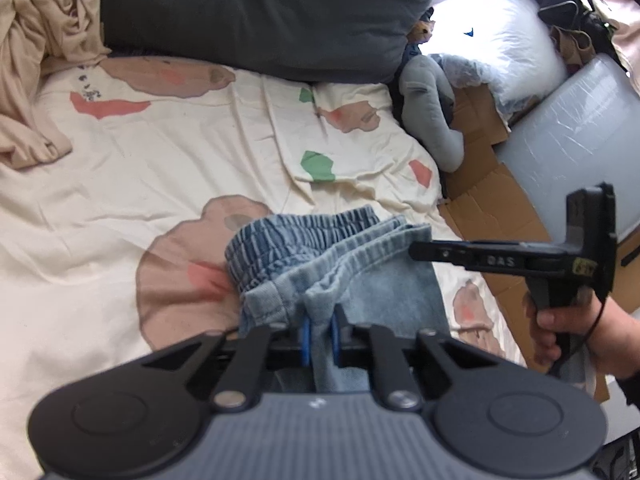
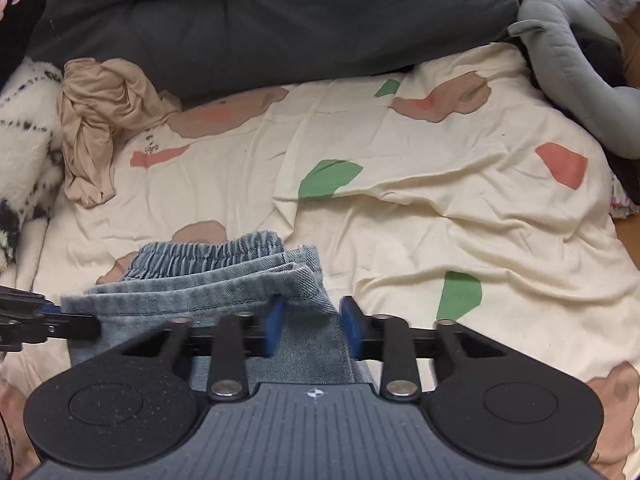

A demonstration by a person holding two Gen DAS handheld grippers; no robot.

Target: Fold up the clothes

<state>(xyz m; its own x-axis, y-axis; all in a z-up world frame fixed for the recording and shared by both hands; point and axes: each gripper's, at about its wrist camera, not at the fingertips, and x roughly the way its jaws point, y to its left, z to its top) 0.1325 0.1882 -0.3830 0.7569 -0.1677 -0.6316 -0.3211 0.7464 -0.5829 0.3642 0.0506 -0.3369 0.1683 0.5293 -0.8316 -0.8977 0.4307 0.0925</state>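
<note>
Two grippers are on the denim at once. Closest in, the left gripper [image 1: 320, 334] has its blue pads drawn close together, pinching a bunched fold of the jeans [image 1: 340, 272] between them. Over in the right wrist view, the right gripper [image 2: 312, 326] has its blue pads on either side of a wider band of the same jeans [image 2: 224, 280], cloth filling the gap; the jaws look closed onto it, though less tightly than the left pair.

From the left camera the right gripper [image 1: 416, 250] shows side-on, its black finger laid over the right edge of the denim, with the person's right hand [image 1: 560, 330] wrapped around the handle below it.

The jeans lie on the bedsheet [image 1: 160, 152], cream with pink, brown and green patches. They are folded into layers, the hems stacked near the pads and the ribbed elastic waistband [image 2: 208, 252] on the far side.

Further back on the left, a crumpled beige garment [image 2: 96, 124] sits on the sheet, just beside a white fluffy blanket with black marks [image 2: 24, 128]. Behind everything runs a dark grey cushion [image 1: 260, 12]. Off to the right, a grey soft toy [image 1: 432, 112] drapes over the bed's edge, with flattened cardboard [image 1: 488, 196] and a white pillow [image 1: 508, 44] beyond.
</note>
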